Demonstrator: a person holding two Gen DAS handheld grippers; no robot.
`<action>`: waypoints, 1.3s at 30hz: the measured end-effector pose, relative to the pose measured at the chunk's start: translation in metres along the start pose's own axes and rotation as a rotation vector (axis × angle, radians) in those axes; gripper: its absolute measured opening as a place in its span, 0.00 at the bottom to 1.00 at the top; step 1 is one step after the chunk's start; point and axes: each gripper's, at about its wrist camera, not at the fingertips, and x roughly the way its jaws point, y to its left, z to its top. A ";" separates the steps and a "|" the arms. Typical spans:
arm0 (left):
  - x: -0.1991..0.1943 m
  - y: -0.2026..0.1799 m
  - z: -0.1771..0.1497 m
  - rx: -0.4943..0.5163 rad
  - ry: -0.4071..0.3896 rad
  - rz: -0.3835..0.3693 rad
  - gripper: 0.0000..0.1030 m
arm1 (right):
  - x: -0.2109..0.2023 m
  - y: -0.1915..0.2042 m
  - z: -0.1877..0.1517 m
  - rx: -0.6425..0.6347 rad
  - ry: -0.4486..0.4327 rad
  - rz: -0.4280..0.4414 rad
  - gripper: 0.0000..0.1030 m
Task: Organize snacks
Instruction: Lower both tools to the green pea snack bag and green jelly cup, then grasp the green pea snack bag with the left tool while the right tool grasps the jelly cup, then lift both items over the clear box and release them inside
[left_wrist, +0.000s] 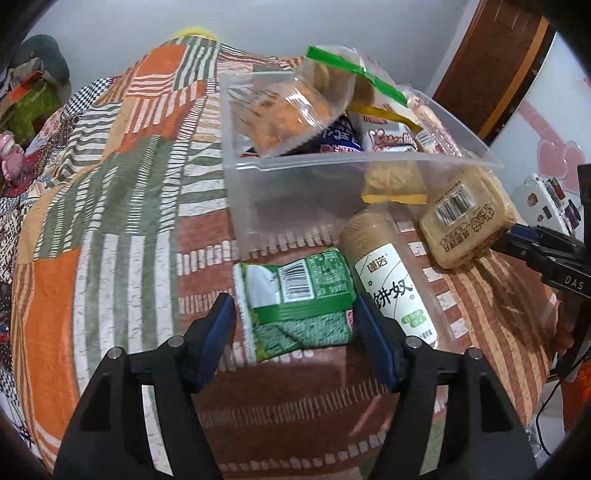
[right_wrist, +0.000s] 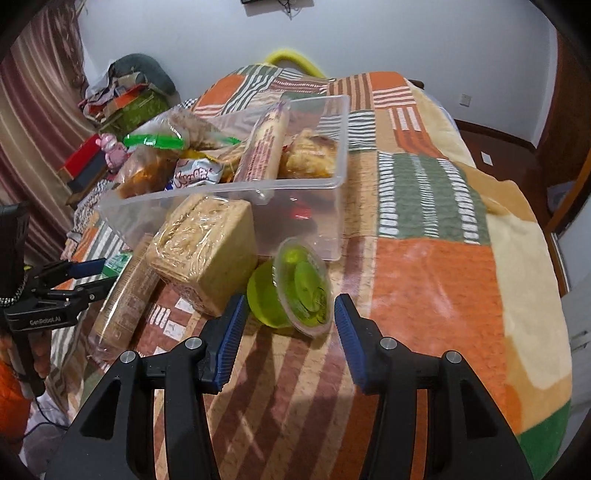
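Note:
A clear plastic bin holding several snack bags stands on the patchwork bedspread. In front of it lie a green snack packet, a clear tube of biscuits, a wrapped tan cake block and a green jelly cup on its side. My left gripper is open with its fingers on either side of the green packet. My right gripper is open with its fingers on either side of the jelly cup.
The bedspread covers a bed. Cluttered boxes and a pink toy sit at the far left by a curtain. A wooden door and wall stand beyond the bed. The right gripper shows in the left wrist view.

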 end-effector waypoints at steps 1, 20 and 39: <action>0.003 -0.001 0.001 0.004 0.000 0.005 0.65 | 0.003 0.003 0.001 -0.014 0.004 -0.006 0.45; -0.008 0.004 0.002 -0.014 -0.088 -0.046 0.20 | 0.011 0.008 -0.002 -0.047 0.014 -0.043 0.42; -0.082 -0.015 0.013 0.014 -0.226 -0.068 0.20 | -0.041 -0.001 0.007 -0.014 -0.109 -0.063 0.38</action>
